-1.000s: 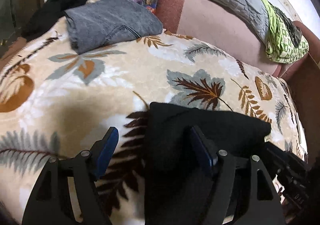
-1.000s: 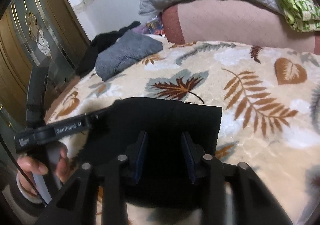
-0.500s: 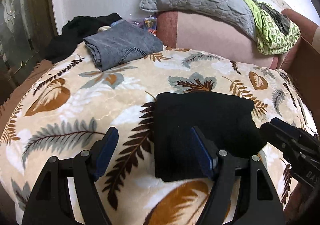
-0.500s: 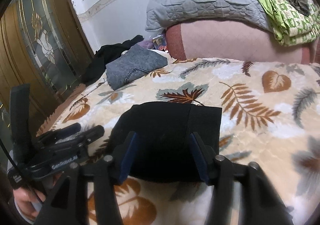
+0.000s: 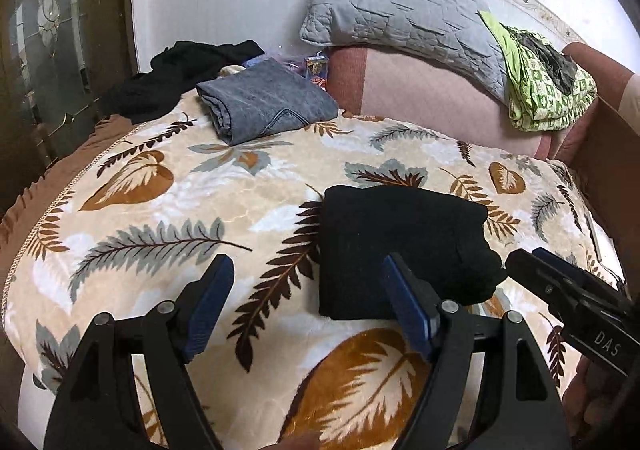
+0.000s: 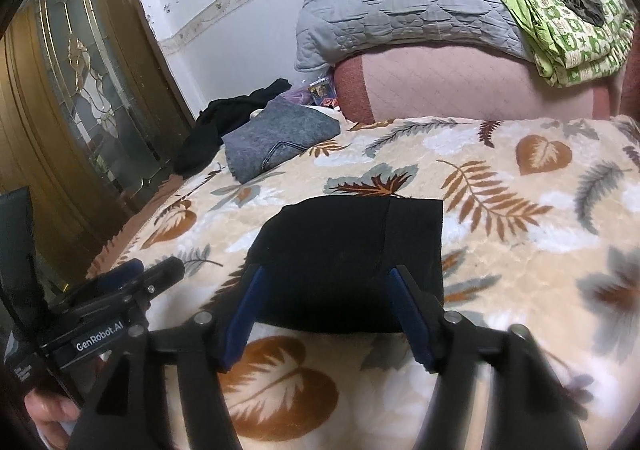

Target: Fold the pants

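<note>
The black pants [image 5: 400,238] lie folded into a compact rectangle on the leaf-patterned blanket [image 5: 192,210]; they also show in the right wrist view [image 6: 352,250]. My left gripper [image 5: 308,314] is open and empty, held above the blanket just in front of the pants' left edge. My right gripper [image 6: 324,318] is open and empty, held back from the pants' near edge. Each gripper shows at the side of the other's view: the right one [image 5: 568,290] and the left one [image 6: 120,290].
Folded grey jeans [image 5: 264,102] and a heap of black clothes [image 5: 180,70] lie at the blanket's far left. A grey quilted pillow [image 5: 400,18] and a green patterned cloth [image 5: 544,86] rest on the pink headrest [image 5: 432,98]. A wooden glazed door [image 6: 80,110] stands left.
Both grippers have pulled back and up from the folded pants. The right gripper's jaws have opened wider and let the pants go. The pants stay flat on the blanket.
</note>
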`<state>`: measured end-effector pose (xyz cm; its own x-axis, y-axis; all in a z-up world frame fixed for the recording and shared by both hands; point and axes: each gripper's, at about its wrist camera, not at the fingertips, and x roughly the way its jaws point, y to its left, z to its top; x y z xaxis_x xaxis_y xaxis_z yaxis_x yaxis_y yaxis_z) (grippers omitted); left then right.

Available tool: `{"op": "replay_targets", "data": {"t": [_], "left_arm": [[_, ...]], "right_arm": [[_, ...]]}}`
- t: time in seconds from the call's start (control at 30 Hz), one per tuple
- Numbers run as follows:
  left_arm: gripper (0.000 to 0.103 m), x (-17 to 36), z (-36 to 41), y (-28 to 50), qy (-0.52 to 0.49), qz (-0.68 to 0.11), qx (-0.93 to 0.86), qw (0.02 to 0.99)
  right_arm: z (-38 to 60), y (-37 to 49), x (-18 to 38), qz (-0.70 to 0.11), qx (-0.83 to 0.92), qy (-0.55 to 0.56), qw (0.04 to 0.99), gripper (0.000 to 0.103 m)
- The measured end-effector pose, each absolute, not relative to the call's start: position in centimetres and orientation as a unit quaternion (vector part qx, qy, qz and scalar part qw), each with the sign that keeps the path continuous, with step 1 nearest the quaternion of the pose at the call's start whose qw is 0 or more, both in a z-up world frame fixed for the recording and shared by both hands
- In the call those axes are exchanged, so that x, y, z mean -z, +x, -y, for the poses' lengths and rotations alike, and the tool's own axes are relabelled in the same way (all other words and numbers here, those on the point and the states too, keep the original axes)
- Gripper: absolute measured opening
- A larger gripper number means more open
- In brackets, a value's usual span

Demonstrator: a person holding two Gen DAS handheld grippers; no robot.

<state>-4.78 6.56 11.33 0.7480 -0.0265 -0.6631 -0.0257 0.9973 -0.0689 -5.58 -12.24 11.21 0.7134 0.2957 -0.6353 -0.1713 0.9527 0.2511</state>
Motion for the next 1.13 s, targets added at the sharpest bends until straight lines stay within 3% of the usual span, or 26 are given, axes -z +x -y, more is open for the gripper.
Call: {"op": "replay_targets", "data": {"t": [1.13], "left_arm": [[0.077, -11.6, -6.0, -6.5, -0.029, -0.346, -0.001, 0.938]], "right_arm": [[12.0, -7.1, -11.2, -0.360, -0.125, 0.088, 0.920, 0.070]]}}
